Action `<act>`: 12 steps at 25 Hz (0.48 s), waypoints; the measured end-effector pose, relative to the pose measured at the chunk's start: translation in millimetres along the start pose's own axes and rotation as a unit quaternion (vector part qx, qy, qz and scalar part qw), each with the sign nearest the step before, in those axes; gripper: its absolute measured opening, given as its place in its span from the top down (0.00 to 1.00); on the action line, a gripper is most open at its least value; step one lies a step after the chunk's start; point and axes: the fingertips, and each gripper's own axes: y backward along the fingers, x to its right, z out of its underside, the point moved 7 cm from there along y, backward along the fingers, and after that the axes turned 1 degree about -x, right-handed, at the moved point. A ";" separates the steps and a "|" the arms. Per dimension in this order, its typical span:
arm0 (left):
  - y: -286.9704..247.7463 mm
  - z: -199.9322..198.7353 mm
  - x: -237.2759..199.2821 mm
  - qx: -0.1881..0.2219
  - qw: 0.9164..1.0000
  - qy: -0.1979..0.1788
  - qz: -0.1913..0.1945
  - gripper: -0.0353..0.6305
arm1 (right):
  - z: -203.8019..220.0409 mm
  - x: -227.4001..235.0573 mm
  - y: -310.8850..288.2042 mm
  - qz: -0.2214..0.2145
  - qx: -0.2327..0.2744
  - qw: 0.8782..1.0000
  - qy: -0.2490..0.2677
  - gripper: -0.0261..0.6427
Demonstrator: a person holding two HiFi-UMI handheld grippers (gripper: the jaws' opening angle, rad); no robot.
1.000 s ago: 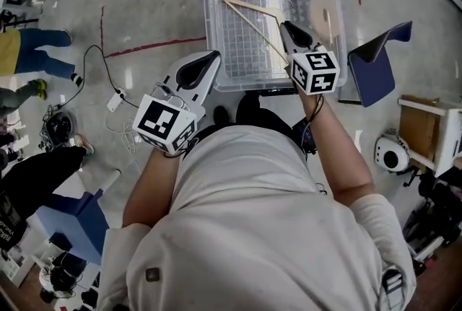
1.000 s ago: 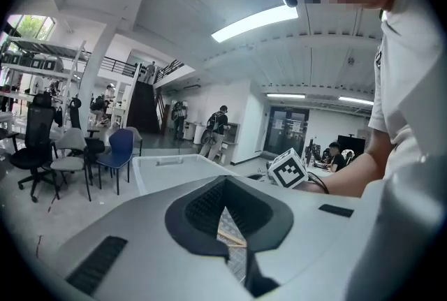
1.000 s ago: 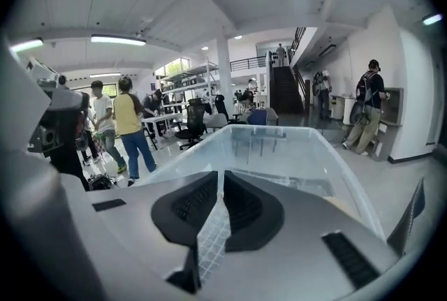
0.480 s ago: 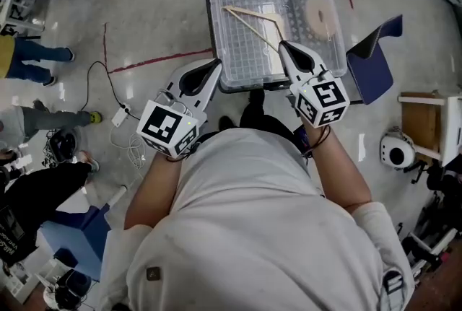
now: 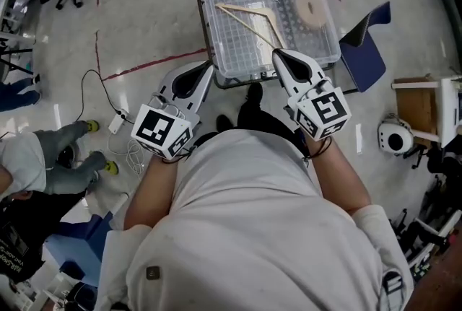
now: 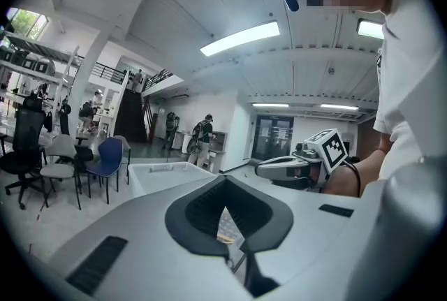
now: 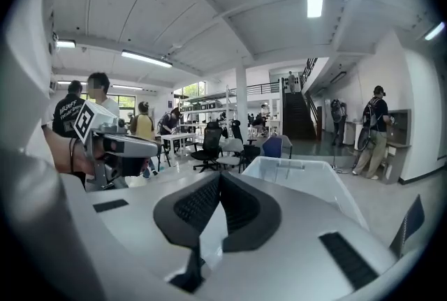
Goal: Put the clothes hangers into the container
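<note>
Only one wooden hanger [image 5: 245,9] to count, lying flat inside the clear container [image 5: 231,57], its hook hard to make out. Far end of the container cut off at the top edge. Near it on the same floor, one pale round disc [image 5: 309,5]. Two grippers: right gripper [image 5: 278,55] with jaws closed on nothing, drawn back from over the hanger to the near rim; left gripper [image 5: 208,66] just outside the near left corner, jaws likewise closed and empty.

Head view sits right above the person, looking steeply down on the container [image 5: 238,50] just ahead. Both gripper views ride low behind their own jaws, facing roughly level toward that container, pretty close. All three views share it.
</note>
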 end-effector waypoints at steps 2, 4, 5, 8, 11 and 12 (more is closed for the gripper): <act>0.7 1.1 2.7 -0.001 1.000 0.000 0.003 0.92 | -0.8 -2.5 7.7 0.004 -0.002 1.000 -0.001 0.93; 1.3 3.3 7.2 -0.005 1.000 0.001 0.006 0.92 | -2.1 -4.6 16.9 0.007 -0.001 1.000 0.000 0.93; 0.4 4.1 9.3 -0.006 1.000 0.000 0.007 0.92 | -2.6 -4.3 20.7 0.007 0.001 1.000 0.001 0.93; -6.0 5.8 14.6 -0.008 1.000 -0.004 0.006 0.92 | -0.6 0.9 27.9 0.004 0.003 1.000 0.001 0.93; -14.3 3.7 21.6 -0.008 1.000 -0.009 0.001 0.92 | 1.4 10.4 34.4 -0.003 0.006 1.000 0.002 0.93; -16.9 2.3 24.8 -0.008 1.000 -0.011 -0.003 0.92 | 1.0 14.2 37.1 -0.006 0.008 1.000 0.003 0.93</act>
